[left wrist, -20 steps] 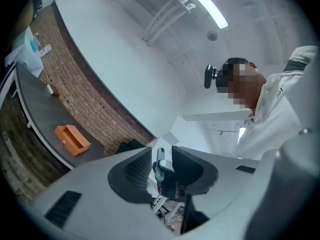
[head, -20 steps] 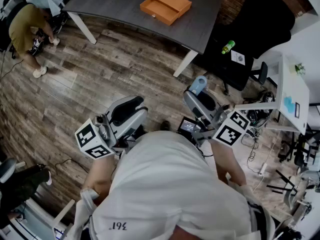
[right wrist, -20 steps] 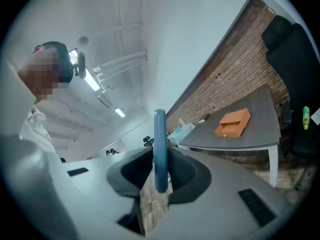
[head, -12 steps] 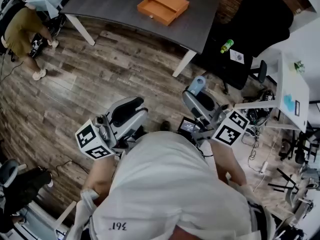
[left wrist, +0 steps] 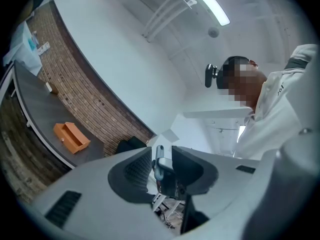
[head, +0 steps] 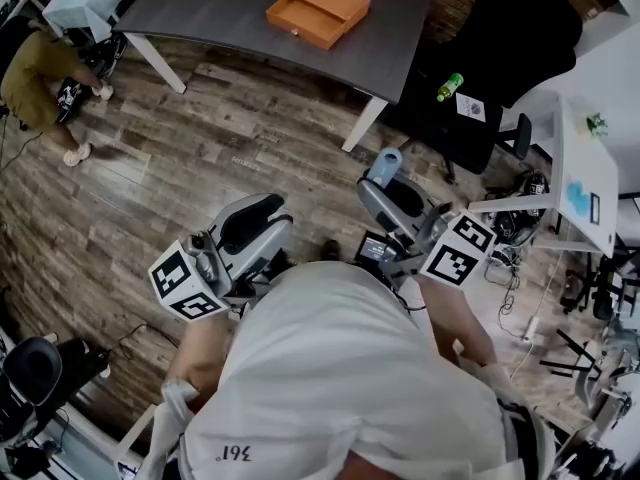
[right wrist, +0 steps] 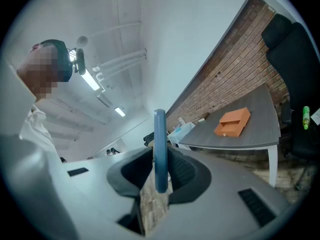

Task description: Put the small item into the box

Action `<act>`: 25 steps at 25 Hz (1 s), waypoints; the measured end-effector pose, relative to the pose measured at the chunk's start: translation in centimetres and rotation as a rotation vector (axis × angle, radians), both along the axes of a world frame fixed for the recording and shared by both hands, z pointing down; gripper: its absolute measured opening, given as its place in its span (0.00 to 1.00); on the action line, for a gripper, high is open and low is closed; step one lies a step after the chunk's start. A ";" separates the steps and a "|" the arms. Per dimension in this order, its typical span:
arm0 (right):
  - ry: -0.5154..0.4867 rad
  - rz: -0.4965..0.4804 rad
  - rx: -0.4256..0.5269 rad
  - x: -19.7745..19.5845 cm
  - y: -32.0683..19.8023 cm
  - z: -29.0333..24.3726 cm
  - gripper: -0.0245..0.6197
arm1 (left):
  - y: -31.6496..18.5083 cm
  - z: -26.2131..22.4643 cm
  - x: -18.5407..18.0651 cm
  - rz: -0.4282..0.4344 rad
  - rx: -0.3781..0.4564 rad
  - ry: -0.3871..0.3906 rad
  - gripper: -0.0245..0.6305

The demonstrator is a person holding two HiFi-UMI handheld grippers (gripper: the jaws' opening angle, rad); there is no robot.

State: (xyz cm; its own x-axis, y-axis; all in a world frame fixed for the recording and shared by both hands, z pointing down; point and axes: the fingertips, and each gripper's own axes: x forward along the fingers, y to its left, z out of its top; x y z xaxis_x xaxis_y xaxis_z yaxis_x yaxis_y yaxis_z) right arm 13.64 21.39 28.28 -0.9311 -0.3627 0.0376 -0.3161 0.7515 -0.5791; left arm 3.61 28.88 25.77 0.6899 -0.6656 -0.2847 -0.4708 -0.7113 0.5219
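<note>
The orange box (head: 318,8) with its drawer pulled out lies on a grey table (head: 230,13), far ahead of me across the wood floor. It also shows in the left gripper view, box (left wrist: 72,136), and in the right gripper view, box (right wrist: 232,122). My right gripper (head: 386,186) is held level at chest height, shut on a small blue round item (head: 387,165), seen edge-on as item (right wrist: 160,134) between the pads. My left gripper (head: 268,208) stands open by a narrow gap with nothing in it (left wrist: 161,153).
A black office chair (head: 520,38) and a green bottle (head: 448,86) stand right of the table. A white desk (head: 580,168) with cables under it is at the far right. A person (head: 30,68) crouches at the far left.
The table and box have drifted left and up in the head view. Both grippers keep nearly the same place, and the blue item stays in the right one.
</note>
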 end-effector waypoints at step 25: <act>0.012 -0.015 -0.081 4.7 -2.5 2.0 0.19 | -2.3 0.9 5.0 -0.019 -0.043 -0.007 0.22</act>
